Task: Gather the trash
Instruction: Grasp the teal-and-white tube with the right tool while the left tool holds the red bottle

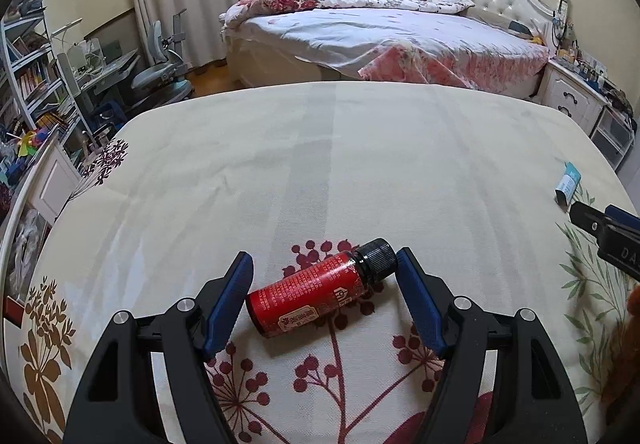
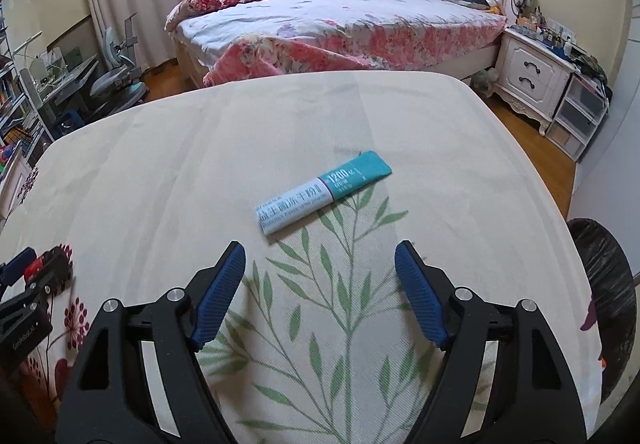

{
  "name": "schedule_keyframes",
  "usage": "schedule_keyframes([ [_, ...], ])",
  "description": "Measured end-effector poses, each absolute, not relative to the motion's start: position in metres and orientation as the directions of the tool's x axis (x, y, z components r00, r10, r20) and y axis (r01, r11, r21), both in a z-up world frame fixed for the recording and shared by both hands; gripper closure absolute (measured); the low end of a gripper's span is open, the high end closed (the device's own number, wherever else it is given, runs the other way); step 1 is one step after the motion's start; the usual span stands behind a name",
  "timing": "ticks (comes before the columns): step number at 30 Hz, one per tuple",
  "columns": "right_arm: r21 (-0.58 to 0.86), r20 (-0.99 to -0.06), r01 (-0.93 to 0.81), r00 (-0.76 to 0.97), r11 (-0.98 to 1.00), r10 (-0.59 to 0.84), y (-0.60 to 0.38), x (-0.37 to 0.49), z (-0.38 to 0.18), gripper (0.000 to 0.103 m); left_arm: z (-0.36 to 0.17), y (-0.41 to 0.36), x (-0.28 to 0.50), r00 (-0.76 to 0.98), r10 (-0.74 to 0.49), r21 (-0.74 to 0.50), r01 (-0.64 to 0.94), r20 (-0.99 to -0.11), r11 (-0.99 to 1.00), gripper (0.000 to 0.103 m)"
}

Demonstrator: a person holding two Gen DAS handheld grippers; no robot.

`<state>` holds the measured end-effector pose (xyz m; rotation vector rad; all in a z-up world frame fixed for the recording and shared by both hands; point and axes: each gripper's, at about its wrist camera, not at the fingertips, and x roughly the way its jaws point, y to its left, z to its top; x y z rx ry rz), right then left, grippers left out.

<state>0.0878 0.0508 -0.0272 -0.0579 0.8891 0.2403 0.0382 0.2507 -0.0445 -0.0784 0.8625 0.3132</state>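
Observation:
A small red bottle [image 1: 316, 290] with a black cap lies on its side on the cloth-covered table [image 1: 320, 164]. My left gripper [image 1: 325, 262] is open, its blue fingers on either side of the bottle, close to it. A teal and white sachet [image 2: 322, 196] lies flat on the table just ahead of my right gripper [image 2: 320, 254], which is open and empty. The sachet also shows in the left wrist view [image 1: 568, 186] at the right edge, by the right gripper's tip [image 1: 588, 218]. The left gripper shows at the right wrist view's left edge [image 2: 24, 284].
A bin lined with a black bag [image 2: 608, 292] stands beside the table's right edge. Beyond the table are a bed [image 1: 392, 36], a white nightstand [image 2: 532, 76], a desk with a chair [image 1: 160, 72] and bookshelves [image 1: 28, 76] at left.

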Motion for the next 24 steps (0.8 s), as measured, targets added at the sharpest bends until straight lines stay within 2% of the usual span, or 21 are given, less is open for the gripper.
schedule_keyframes([
  [6,0.080,-0.780,-0.160,0.605,0.984,0.162,0.057,0.117,-0.027,0.026,-0.044,0.269,0.044,0.603,0.245,0.039,-0.334,-0.759,0.942,0.032],
  [12,0.033,-0.813,-0.128,0.573,0.991,0.101,0.055,0.133,-0.034,0.026,-0.046,0.282,0.048,0.598,0.234,0.007,-0.356,-0.767,0.934,0.032],
  [19,-0.009,-0.801,-0.199,0.587,0.980,0.112,0.037,0.109,-0.033,0.047,-0.046,0.279,0.047,0.602,0.233,0.014,-0.345,-0.764,0.939,0.032],
  [24,0.005,-0.798,-0.222,0.587,0.975,0.138,0.023,0.098,-0.032,0.052,-0.046,0.280,0.047,0.597,0.233,0.019,-0.343,-0.768,0.939,0.032],
])
